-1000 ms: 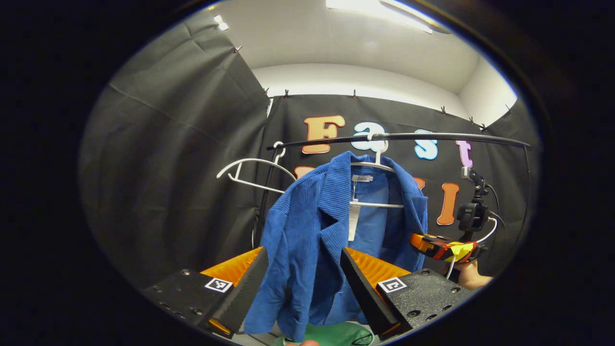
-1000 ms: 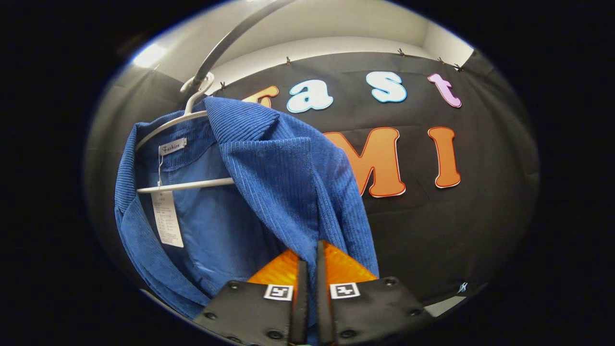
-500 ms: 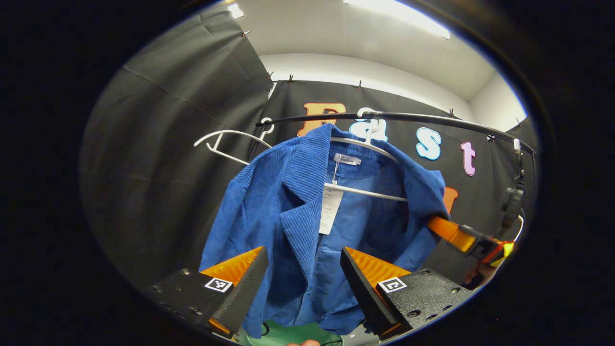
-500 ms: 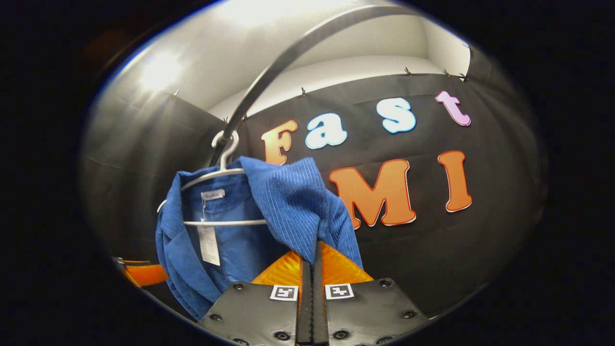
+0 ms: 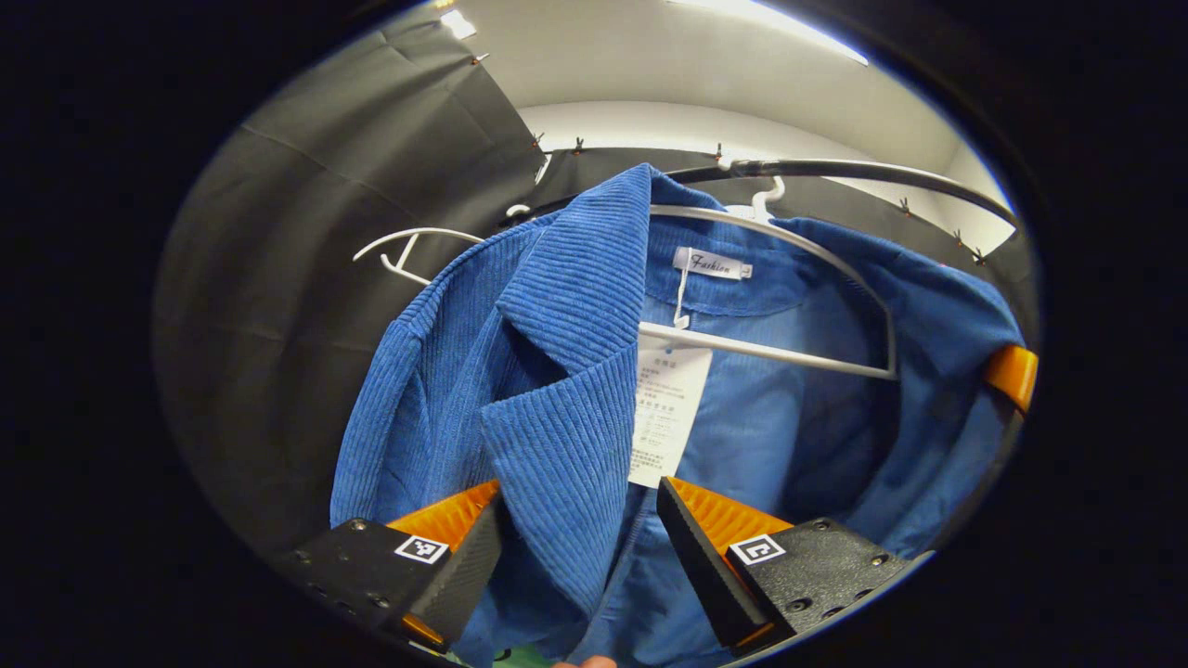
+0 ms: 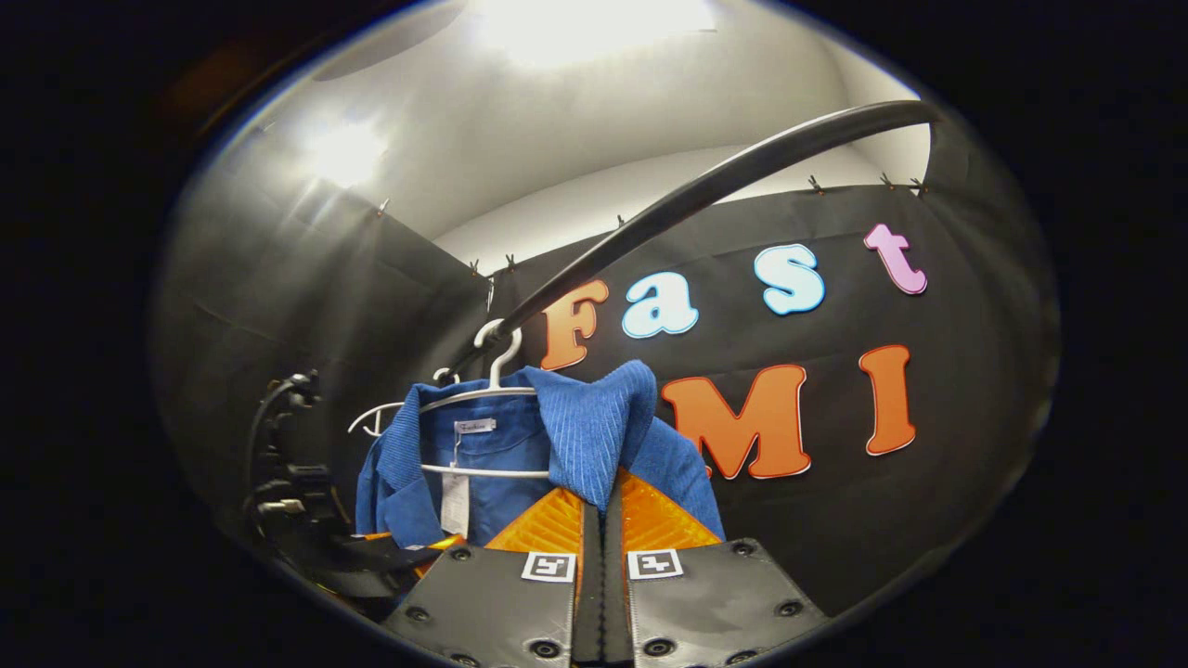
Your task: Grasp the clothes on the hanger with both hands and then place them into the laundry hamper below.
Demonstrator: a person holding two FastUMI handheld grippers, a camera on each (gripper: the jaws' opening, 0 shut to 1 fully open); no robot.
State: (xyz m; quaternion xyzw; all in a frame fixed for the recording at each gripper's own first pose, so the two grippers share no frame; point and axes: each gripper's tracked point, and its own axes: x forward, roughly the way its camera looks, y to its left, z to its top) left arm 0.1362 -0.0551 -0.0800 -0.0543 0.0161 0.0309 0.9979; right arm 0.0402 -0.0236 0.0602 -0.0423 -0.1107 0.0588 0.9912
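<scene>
Reaching for the lapel, I have my left gripper (image 5: 580,520) spread wide, with the ribbed front edge of the blue jacket (image 5: 557,390) hanging between its fingers but not pinched. My right gripper (image 6: 600,520) is pressed together on a fold of the same cloth, seen from its own view at the jacket's far shoulder. So I judge the two-handed grasp half made: next the left fingers must close on the lapel, then both hands lift the jacket clear of the white hanger (image 5: 770,357). The cloth is soft corduroy with fine ridges, and a paper tag (image 5: 668,417) dangles at the collar. Beyond, the hanger's thin hook sits on a dark curved rail (image 5: 863,172), with a spare hanger (image 5: 408,250) beside it.
</scene>
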